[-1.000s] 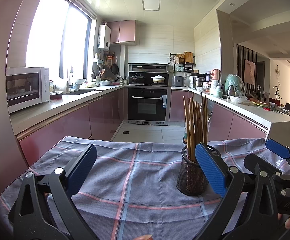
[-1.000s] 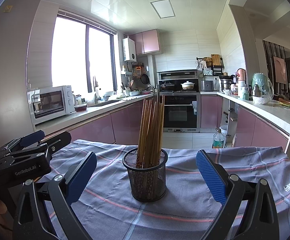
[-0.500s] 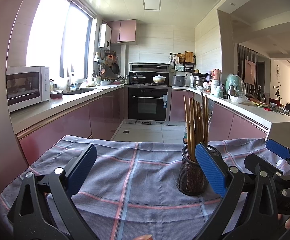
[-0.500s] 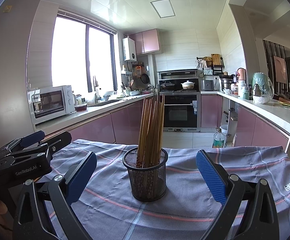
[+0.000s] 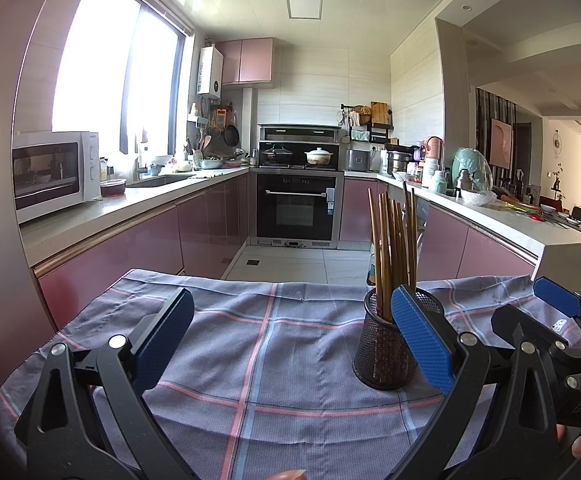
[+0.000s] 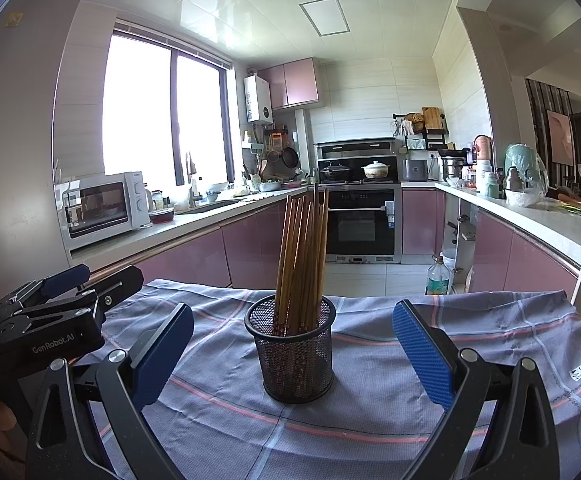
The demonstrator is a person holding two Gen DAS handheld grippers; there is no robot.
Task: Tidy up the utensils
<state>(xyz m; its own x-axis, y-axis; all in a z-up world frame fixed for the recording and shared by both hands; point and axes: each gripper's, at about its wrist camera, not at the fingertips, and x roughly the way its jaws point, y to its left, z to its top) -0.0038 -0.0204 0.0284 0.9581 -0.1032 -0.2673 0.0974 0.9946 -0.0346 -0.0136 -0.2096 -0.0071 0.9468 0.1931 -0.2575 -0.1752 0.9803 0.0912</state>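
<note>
Both grippers' jaws spread wide; mesh holder (image 6: 295, 354) of chopsticks (image 6: 302, 256) stands ahead between right gripper's (image 6: 292, 354) jaws.

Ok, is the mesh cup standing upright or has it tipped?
Upright. The mesh cup sits flat on the plaid cloth, rim level, with the chopsticks standing in it, leaning slightly. Neither gripper touches it.

Black wire-mesh metal cup (image 6: 295, 354), smooth brown wooden chopsticks (image 6: 302, 256), matt woven checked cloth (image 5: 290, 344), glossy pink cabinet fronts (image 5: 206, 232), textured blue gripper pads (image 6: 422, 356), matt black plastic.
</note>
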